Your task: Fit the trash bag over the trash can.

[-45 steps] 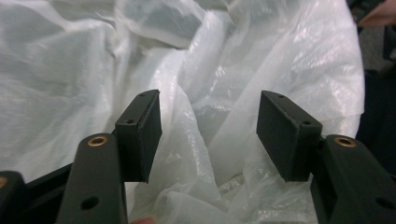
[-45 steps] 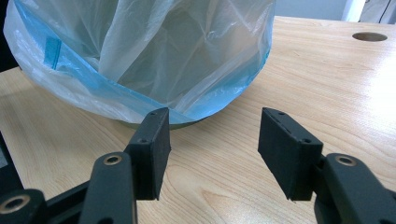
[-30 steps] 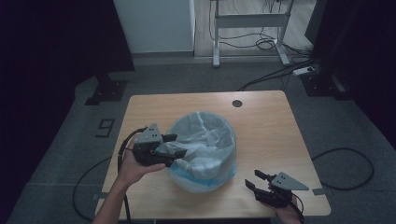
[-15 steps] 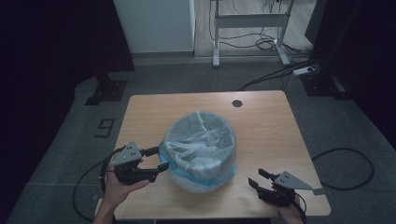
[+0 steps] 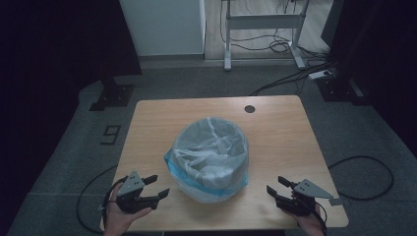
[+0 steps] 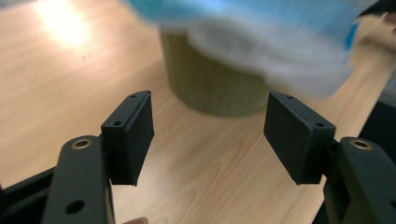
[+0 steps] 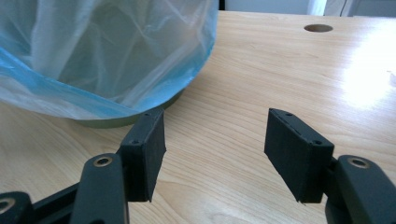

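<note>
The bin [image 5: 211,160] sits mid-worktop [image 5: 275,123], lined with a thin bag [image 5: 196,169] — light, limp, slippery, best pinched at its folded-over rim. Both tongs — left [image 5: 158,186], right [image 5: 275,185] — are held apart, empty.

A light wooden worktop [image 5: 162,123] is standing on a grey floor [image 5: 196,78], with a round hole [image 5: 250,108] near its far edge. Dark curtains [image 5: 59,39] are hanging on the left — the right side is lying in shadow too. Behind, a white panel [image 5: 162,24] is catching light, and a metal frame [image 5: 263,22] is standing among black cables [image 5: 364,172] — a power strip [image 5: 322,74] is lying nearby.
</note>
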Demonstrator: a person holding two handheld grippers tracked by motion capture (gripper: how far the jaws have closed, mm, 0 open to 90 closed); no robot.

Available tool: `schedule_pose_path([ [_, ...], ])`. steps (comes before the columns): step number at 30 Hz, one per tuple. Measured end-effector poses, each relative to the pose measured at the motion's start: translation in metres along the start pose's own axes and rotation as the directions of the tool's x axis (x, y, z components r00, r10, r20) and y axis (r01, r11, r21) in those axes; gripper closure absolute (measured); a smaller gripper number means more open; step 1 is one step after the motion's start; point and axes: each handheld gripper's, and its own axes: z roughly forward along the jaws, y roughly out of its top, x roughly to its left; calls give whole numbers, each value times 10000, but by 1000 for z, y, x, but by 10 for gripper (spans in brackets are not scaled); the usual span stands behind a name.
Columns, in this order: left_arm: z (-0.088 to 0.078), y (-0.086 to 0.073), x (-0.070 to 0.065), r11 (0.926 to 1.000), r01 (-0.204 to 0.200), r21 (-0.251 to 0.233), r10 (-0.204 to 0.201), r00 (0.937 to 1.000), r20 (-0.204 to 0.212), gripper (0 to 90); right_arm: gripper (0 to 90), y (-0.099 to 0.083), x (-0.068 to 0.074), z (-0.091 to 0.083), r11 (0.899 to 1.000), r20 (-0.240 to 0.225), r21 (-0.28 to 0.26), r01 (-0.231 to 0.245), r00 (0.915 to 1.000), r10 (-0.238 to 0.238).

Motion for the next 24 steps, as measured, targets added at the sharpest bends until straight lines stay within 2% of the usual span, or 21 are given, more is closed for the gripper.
schedule_pose_path([
  [6, 12, -27, 5, 9988, 471, 162, -468, 9988, -152, 333, 373, -5, -6, 2, 9996, 267, 266, 72, 9996, -79],
  [9, 14, -30, 6, 9984, 392, 413, -379, 9988, -323, 333, 373, -7, -9, 3, 9992, 368, 398, 98, 9993, -113],
  [12, 14, -34, 9, 9975, 654, 259, -647, 9976, -257, 334, 373, -8, -12, 3, 9988, 483, 479, 112, 9987, -135],
  [21, 8, -39, 16, 9955, 946, -115, -949, 9949, -347, 336, 368, -11, -18, 4, 9983, 730, 584, 63, 9973, -106],
  [24, 10, -40, 18, 9953, 970, -38, -971, 9945, -389, 336, 365, -11, -18, 5, 9978, 748, 636, 161, 9970, -208],
])
